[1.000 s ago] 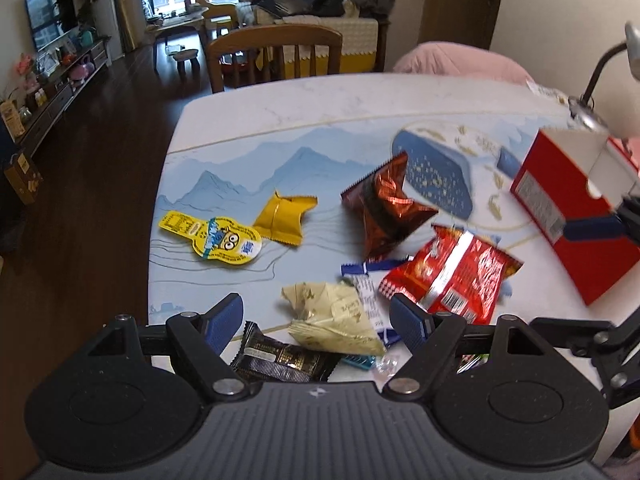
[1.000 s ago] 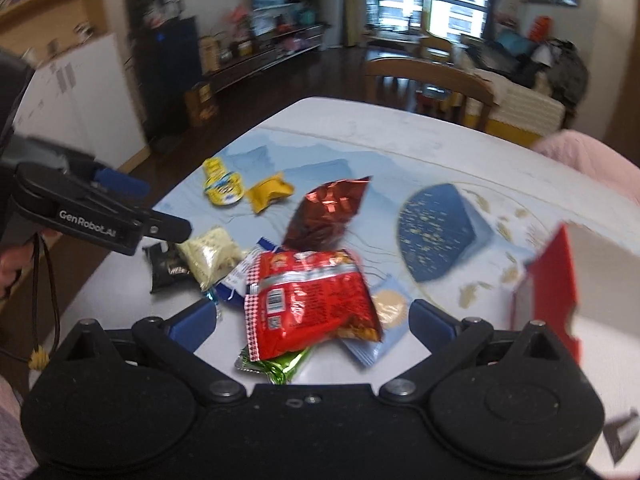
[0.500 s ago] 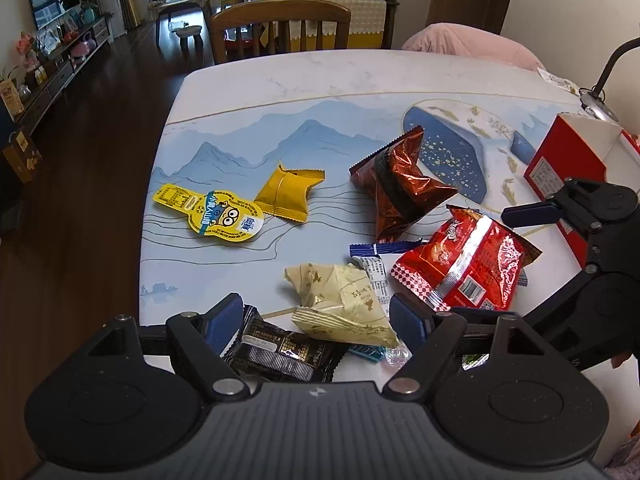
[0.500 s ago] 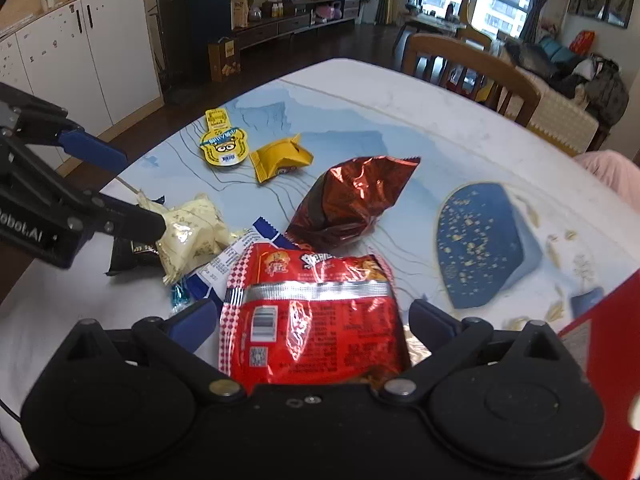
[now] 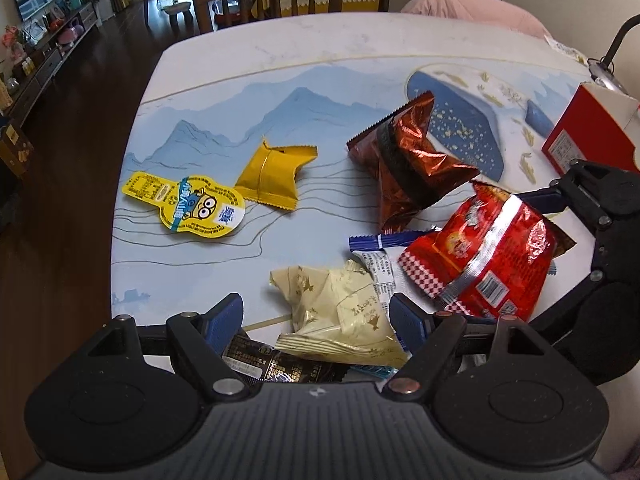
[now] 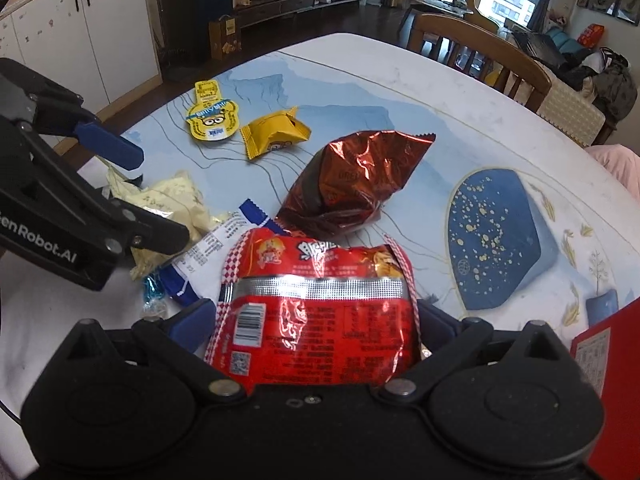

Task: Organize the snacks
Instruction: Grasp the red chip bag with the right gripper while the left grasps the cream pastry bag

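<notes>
Both claws tilt steeply down over the tabletop: left claw spread around the cream packet; right claw spread, flanking the red bag at lower centre

Left gripper: matte black plastic body along the frame bottom, ribbed dark-grey centre panel with a small white logo, two round black housings with recessed discs. Black linkage arms, triangular cut-outs, silver pivot screws, one looks coppery. Blue textured pads on the fingertips.

Right gripper: same build, black body, round housings, silver screws, blue pads; the right pad is mostly hidden.

Left gripper again at the left edge of the right wrist view, white lettering "enRobot.AI", thin black cable lower left, probably its lead.
</notes>
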Motion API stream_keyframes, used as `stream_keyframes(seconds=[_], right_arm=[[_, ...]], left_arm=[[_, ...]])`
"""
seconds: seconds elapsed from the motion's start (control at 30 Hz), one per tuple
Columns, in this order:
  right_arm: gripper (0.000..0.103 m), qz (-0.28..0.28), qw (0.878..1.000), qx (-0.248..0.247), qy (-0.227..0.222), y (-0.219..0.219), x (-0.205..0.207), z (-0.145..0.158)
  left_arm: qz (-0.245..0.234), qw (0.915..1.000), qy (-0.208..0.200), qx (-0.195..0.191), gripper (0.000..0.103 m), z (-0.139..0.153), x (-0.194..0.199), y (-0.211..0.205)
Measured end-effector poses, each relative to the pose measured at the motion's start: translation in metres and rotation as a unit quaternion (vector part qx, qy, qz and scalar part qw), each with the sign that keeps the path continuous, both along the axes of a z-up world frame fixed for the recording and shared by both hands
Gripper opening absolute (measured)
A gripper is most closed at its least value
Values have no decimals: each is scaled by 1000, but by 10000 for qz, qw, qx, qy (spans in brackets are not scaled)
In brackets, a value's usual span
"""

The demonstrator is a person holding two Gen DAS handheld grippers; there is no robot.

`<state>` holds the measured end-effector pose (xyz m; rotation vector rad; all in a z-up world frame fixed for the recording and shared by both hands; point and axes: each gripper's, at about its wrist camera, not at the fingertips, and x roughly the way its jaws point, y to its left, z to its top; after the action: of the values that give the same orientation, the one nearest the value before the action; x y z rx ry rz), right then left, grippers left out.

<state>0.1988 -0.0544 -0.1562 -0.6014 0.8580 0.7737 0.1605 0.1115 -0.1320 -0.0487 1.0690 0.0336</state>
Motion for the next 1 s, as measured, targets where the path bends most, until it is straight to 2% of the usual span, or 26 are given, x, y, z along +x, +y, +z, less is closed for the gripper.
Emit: stream_keyframes(seconds=[0.2, 0.3, 0.37, 0.47, 1.0], right_arm=[[97, 25, 10000, 10, 22, -1, -1, 1], [93, 5, 10000, 49, 40, -3, -1, 3], [92, -18, 10000, 71, 31, -4, -2, 5], [91, -133, 9997, 195, 45, -7, -1, 10], [91, -713, 9947, 737, 64, -44, -20, 57]], left_arm=[[121, 9998, 92, -158, 79, -4, 4, 7], [156, 9994, 137, -261, 70, -5, 5, 8], [157, 9993, 176, -274, 58, -6, 6, 7], [177, 9994, 183, -229, 52, -5, 7, 6], [527, 9976, -103, -437, 39, 19, -3, 12]])
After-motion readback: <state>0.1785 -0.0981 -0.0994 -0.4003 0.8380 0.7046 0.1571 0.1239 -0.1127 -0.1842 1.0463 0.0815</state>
